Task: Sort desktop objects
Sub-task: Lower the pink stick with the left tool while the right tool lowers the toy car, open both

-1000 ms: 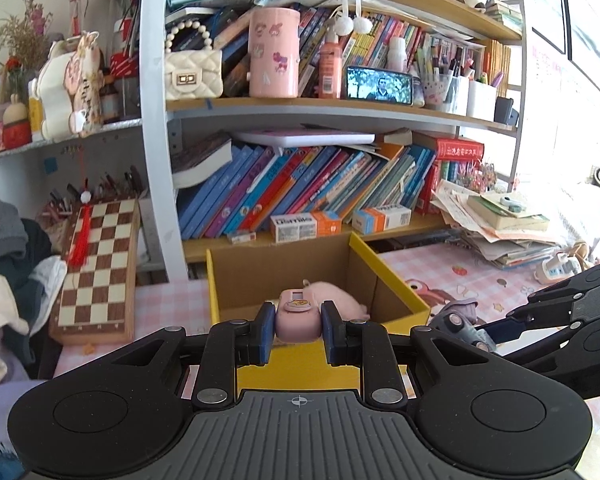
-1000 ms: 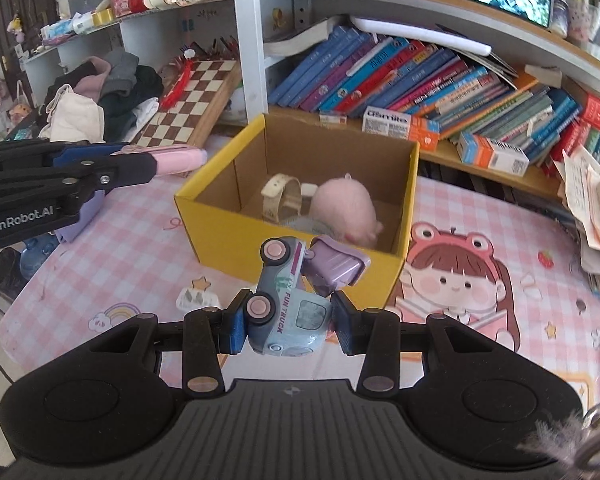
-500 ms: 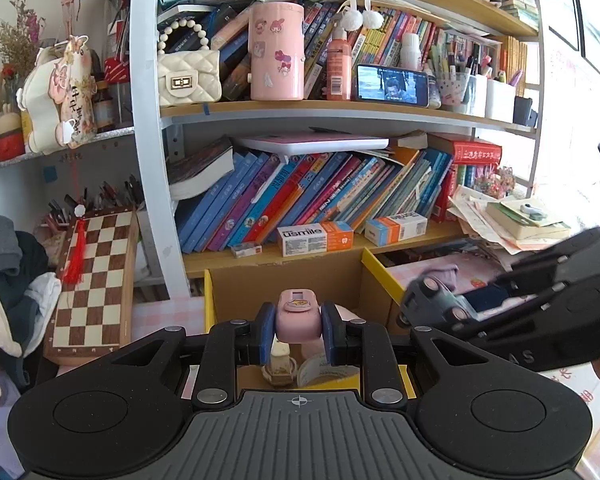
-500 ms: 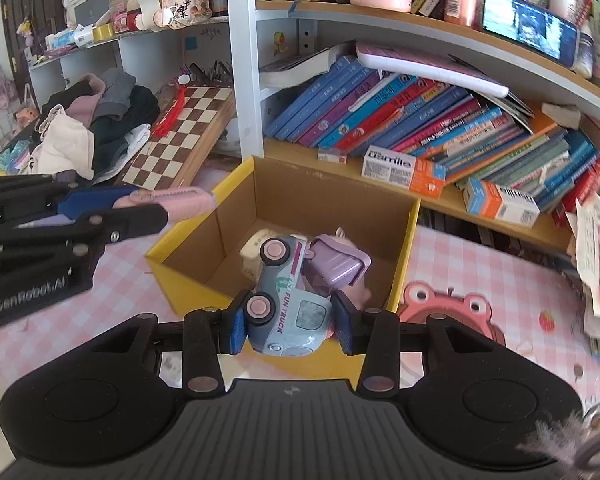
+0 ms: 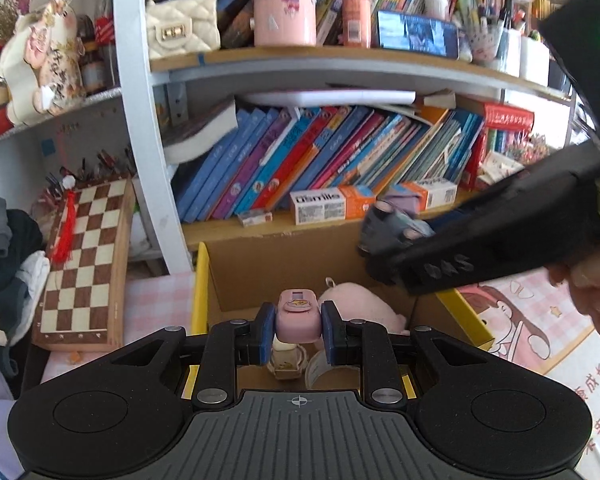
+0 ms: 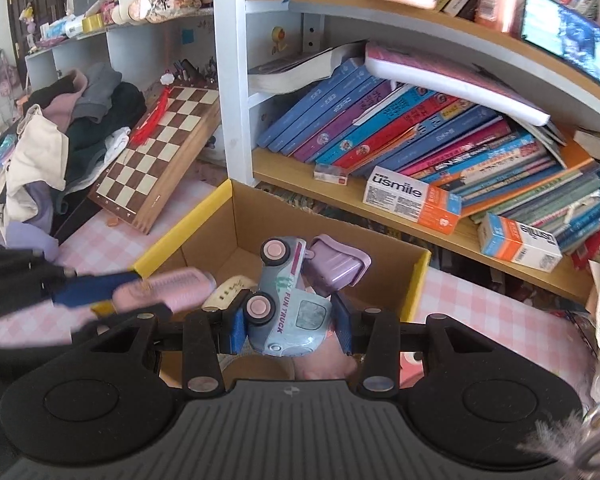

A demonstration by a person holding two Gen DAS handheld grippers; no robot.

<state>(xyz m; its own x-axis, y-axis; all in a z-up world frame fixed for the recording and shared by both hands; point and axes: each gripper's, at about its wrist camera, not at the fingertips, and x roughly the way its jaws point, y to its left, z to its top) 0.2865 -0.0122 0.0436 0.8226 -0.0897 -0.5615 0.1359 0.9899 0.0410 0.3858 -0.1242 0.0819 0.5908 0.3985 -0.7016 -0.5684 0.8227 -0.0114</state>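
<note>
My left gripper (image 5: 297,326) is shut on a small pink device (image 5: 296,316) and holds it over the open yellow cardboard box (image 5: 201,280). My right gripper (image 6: 288,320) is shut on a light blue toy truck (image 6: 288,308) with a purple bed, also over the box (image 6: 188,224). Inside the box lie a pink plush (image 5: 364,312) and a cream watch (image 5: 286,360). The right gripper with the truck (image 5: 392,228) shows at the right of the left wrist view. The left gripper with the pink device (image 6: 164,286) shows at the left of the right wrist view.
A bookshelf (image 5: 340,56) full of books rises right behind the box. A chessboard (image 5: 84,264) leans at the left beside a pile of clothes (image 6: 60,136). Toothpaste boxes (image 6: 412,200) lie on the lowest shelf. The desk has a pink checked mat (image 6: 480,304).
Both grippers have moved forward over the box, each still holding its object. The right gripper with the truck has risen higher in the left wrist view.
</note>
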